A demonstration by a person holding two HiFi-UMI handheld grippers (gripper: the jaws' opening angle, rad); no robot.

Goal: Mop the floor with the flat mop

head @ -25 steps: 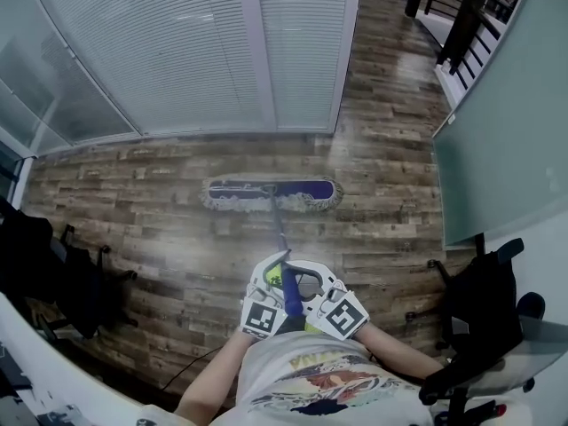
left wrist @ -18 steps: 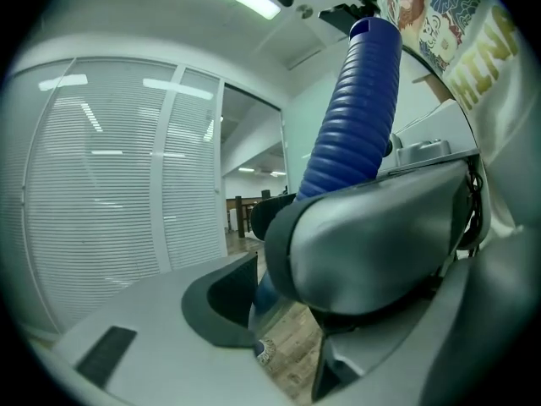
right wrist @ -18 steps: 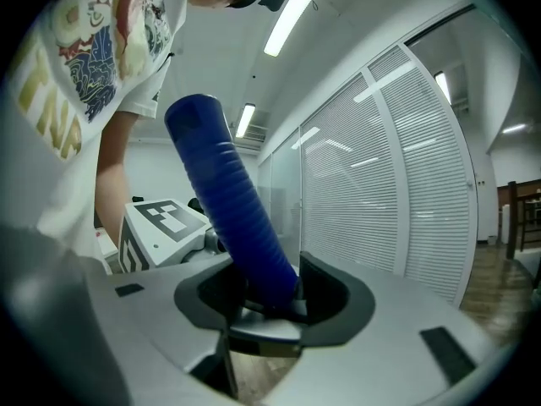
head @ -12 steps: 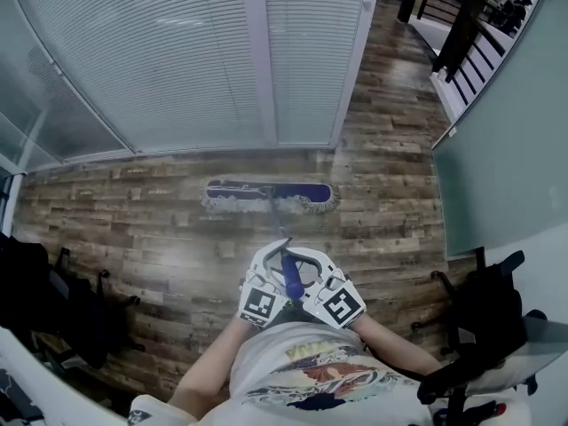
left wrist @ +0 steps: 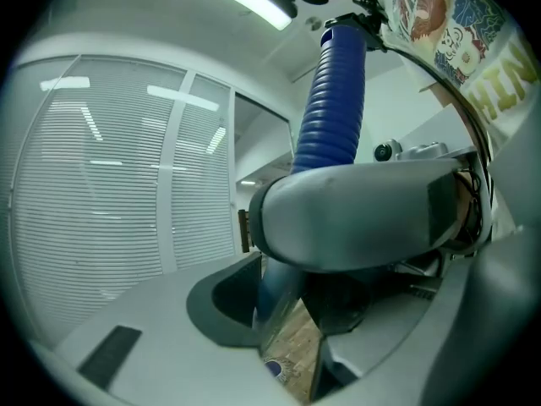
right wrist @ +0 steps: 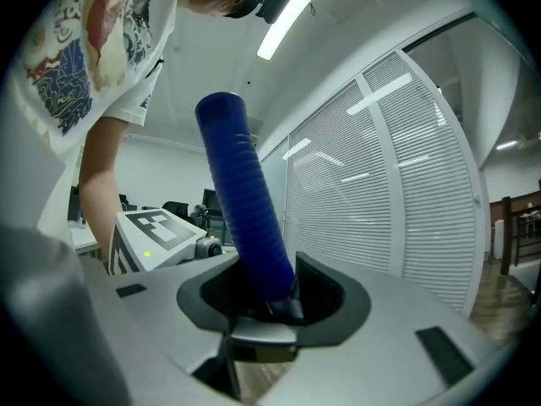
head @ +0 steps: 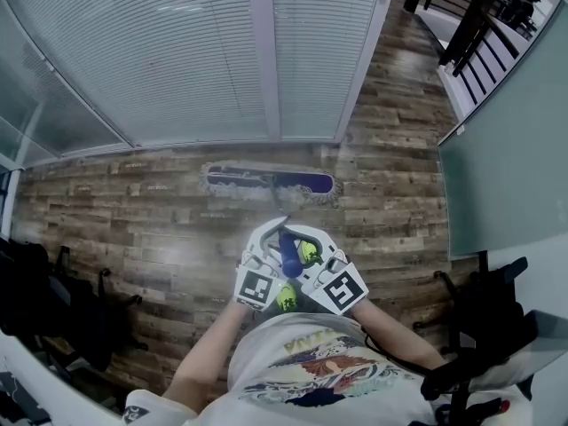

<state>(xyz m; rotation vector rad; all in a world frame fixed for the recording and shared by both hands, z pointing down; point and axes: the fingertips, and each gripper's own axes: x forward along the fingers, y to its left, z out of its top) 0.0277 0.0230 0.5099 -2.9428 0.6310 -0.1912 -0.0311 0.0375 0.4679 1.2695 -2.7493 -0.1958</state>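
The flat mop's blue head (head: 271, 185) with its pale fringe lies on the wood floor (head: 160, 229), close to the base of the blind-covered glass wall. Its thin shaft runs back to a blue ribbed grip (head: 289, 262) held in front of the person's chest. My left gripper (head: 269, 269) and right gripper (head: 312, 272) clamp that grip from either side, their jaws closing tighter on it. In the left gripper view the ribbed grip (left wrist: 331, 100) passes up between the jaws of my left gripper (left wrist: 283, 299). The right gripper view shows the grip (right wrist: 245, 218) seated in the notch of my right gripper (right wrist: 266, 303).
White blinds behind glass (head: 177, 51) close off the far side. A frosted glass partition (head: 506, 140) stands at the right, with a corridor and dark railing (head: 466, 16) beyond it. Black office chairs sit at the left (head: 53, 300) and right (head: 484, 327).
The mop head has slid nearer the base of the blind wall. Both grippers have gone forward with the handle, still side by side on the grip.
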